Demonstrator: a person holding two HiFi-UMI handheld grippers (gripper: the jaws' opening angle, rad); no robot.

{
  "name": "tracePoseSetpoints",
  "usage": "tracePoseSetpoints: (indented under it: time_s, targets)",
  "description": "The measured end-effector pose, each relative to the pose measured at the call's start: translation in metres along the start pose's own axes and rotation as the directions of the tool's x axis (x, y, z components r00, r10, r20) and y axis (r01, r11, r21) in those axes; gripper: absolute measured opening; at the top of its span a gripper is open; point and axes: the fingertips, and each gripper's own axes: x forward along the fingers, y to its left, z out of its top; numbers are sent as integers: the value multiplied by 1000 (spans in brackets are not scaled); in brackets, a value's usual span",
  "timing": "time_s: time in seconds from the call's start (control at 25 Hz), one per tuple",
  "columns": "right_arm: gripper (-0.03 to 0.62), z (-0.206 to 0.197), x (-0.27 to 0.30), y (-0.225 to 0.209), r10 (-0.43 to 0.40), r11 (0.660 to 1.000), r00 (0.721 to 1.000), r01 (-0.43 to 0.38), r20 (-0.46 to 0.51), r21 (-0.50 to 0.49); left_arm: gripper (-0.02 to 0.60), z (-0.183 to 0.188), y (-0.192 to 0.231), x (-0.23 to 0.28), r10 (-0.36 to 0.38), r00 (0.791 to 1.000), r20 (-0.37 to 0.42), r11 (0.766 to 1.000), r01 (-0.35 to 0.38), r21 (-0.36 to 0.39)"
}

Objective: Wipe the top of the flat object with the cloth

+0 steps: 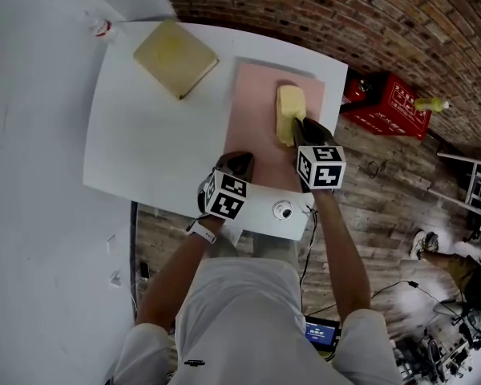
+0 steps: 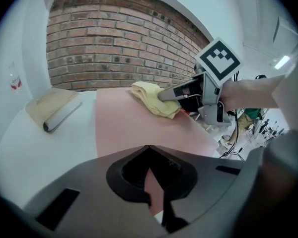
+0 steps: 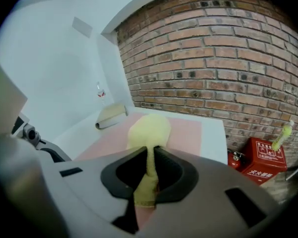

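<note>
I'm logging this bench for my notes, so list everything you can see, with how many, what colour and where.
table: one, white, beside the brick wall
flat mat: one, pink, on the table's right part
cloth: one, yellow, on the mat
pad: one, tan, on the table's far left, off the mat
small bottle: one, clear with a red label, by the table's far-left corner
crate: one, red, on the wooden floor to the right of the table
squeeze bottle: one, yellow-green, on the crate
left gripper: one, dark grey, jaws together at the mat's near edge
right gripper: one, dark grey, clamped on the cloth
</note>
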Motion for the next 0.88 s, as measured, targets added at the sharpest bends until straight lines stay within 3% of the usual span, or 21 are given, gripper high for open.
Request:
tracePoseSetpoints:
  time_s: [0.4,0.88]
  targets:
    - [49,13,32,53,119,993,993,-119,-10,15,17,0,-3,0,-18,1000,0,1000,18,20]
    - [49,42,73,90,234,969,972,-236,-38,-72,17,0,-3,0,-26,1000,1,999,26,18]
